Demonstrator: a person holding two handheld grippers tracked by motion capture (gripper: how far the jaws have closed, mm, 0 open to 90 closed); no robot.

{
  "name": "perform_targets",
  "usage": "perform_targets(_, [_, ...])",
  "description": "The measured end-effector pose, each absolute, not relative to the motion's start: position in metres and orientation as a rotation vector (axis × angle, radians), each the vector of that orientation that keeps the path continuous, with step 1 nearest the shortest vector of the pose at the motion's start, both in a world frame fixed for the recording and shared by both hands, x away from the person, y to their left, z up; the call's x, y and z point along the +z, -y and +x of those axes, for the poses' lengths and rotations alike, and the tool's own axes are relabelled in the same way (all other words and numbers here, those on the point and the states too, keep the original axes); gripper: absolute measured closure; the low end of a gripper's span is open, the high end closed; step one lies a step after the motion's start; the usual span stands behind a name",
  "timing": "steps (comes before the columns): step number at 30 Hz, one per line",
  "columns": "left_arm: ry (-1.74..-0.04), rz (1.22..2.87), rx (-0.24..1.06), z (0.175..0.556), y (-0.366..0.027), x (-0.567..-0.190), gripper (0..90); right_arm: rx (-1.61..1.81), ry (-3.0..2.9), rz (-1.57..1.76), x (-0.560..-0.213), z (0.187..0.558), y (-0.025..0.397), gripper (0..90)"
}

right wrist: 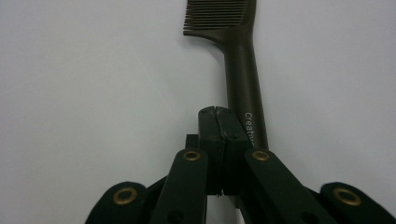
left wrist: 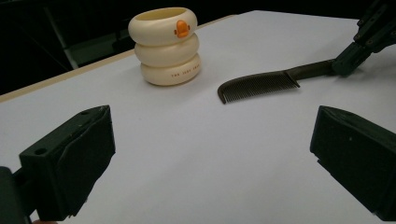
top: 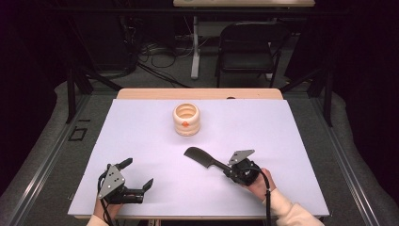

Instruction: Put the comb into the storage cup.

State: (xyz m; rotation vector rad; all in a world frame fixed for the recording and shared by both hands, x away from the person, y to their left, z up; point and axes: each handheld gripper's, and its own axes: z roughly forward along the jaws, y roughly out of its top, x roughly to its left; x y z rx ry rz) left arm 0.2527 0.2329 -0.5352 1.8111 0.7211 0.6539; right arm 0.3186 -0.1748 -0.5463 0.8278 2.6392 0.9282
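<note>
— Comb (top: 201,157) lay where, exactly?
— On the white table (top: 141,141), teeth end toward the cream ringed cup (top: 186,119), well apart from it.
— And the right gripper (top: 229,168)?
— Its jaws were pressed together, seemingly on the comb's handle; the right gripper view left the grip itself unclear.
— The left gripper (top: 137,173)?
— Spread wide, holding nothing, near the table's front edge.
</note>
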Motion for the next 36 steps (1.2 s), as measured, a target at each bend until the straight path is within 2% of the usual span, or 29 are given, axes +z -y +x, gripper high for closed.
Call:
perform_targets(14, [-0.725, 1.809, 0.651, 0.253, -0.233, -0.535, 0.1, 0.857, -2.618, 0.813, -0.547, 0.324, 0.18, 89.7])
perform_targets(24, [-0.724, 1.812, 0.654, 0.253, -0.233, -0.535, 0.1, 0.831, -2.684, 0.748, -0.532, 0.316, 0.173, 65.9])
perform_targets(36, [-0.724, 1.815, 0.654, 0.254, -0.232, -0.536, 0.1, 0.778, -2.687, 0.716, -0.521, 0.32, 0.167, 54.7])
